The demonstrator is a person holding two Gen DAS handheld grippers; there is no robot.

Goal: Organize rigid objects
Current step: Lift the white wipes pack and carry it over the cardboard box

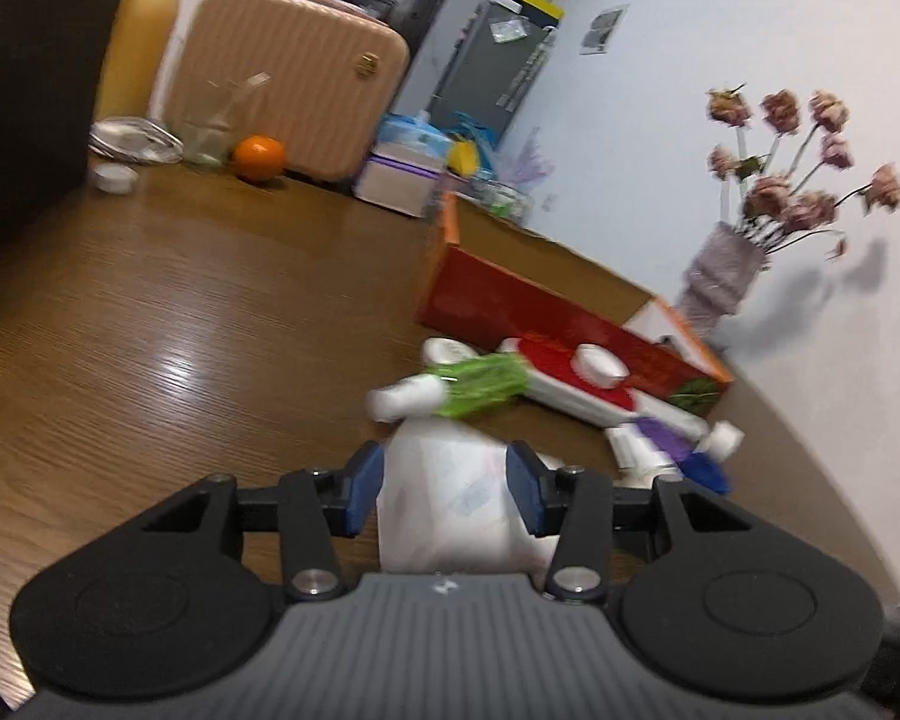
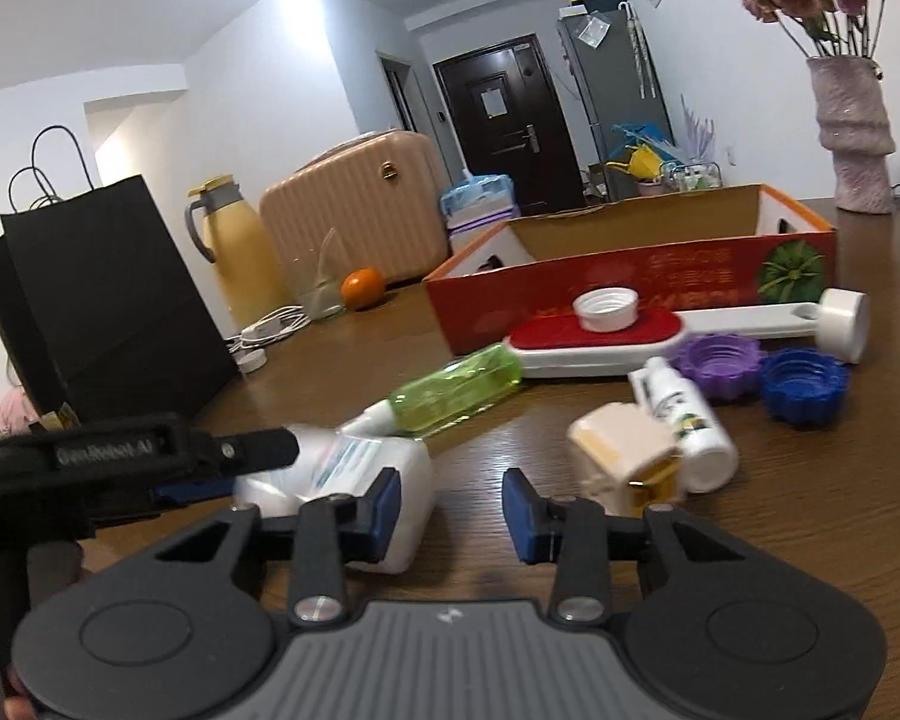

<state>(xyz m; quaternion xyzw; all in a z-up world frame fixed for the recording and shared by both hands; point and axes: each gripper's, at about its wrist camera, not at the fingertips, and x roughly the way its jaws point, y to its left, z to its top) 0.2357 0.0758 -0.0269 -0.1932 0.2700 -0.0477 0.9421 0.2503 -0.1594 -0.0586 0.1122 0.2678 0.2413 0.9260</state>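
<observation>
white bottle [image 1: 444, 498] sits clamped between the left gripper [image 1: 444, 495] jaws.

— Any writing you can make out?
— Pale lettering on the black strap-like band of the left gripper [image 2: 108, 450], roughly "GenRobot.AI". The long red cardboard box [image 2: 630, 276] carries yellowish print, too blurred to read.

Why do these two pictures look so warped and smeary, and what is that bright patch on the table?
Left wrist view: fisheye bends the wall; motion blur smears the green bottle; ceiling light glares off the table. Right wrist view: sharper, though the white bottle is blurred.
</observation>
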